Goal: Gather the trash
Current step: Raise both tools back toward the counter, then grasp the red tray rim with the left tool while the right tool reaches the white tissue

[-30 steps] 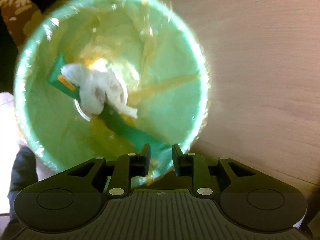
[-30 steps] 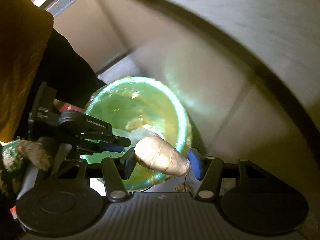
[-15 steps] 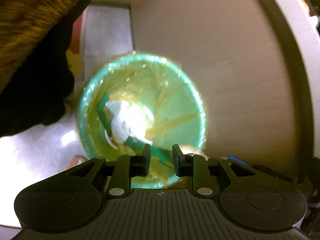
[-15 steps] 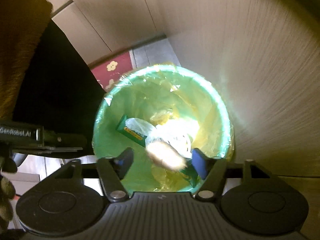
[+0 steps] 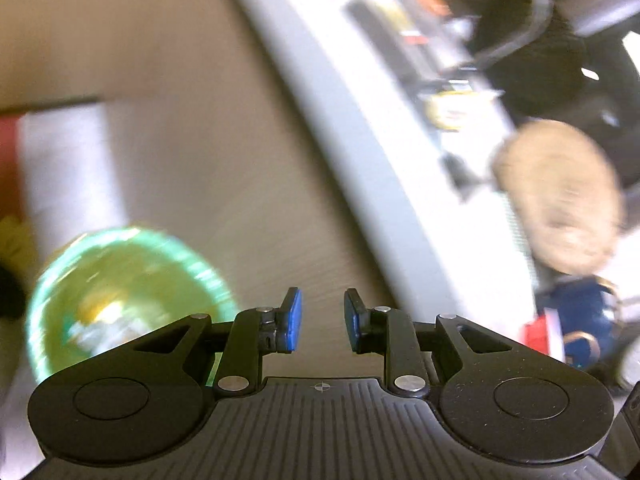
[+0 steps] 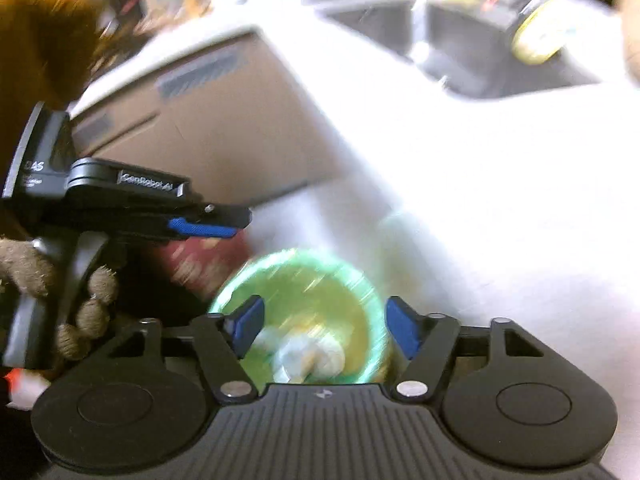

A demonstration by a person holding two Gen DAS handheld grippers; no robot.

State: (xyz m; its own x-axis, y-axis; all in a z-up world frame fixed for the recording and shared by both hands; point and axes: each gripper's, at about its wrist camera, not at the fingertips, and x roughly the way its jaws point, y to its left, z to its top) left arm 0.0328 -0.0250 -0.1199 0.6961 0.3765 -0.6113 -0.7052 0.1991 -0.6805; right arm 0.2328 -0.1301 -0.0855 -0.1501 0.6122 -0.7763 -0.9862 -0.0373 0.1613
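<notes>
Right tongs (image 6: 324, 326): my jaws wide, empty, above the bin.
Left tongs (image 5: 322, 320): narrow gap, gripping nothing.
Green lined bin (image 6: 298, 316): holds tissue; stands beside the bench (image 6: 460, 184), handy for drops.

We see a long white countertop edge (image 5: 360, 152) running across the left view, with a light brown wooden cabinet front (image 5: 192, 80) below it. A dark blue and red blurry packet (image 5: 576, 320) lies at the right. In the right view, a dark sink basin (image 6: 472, 48) sits in the white top, and a round yellow thing (image 6: 540, 36) is beside it, too blurry to name.
</notes>
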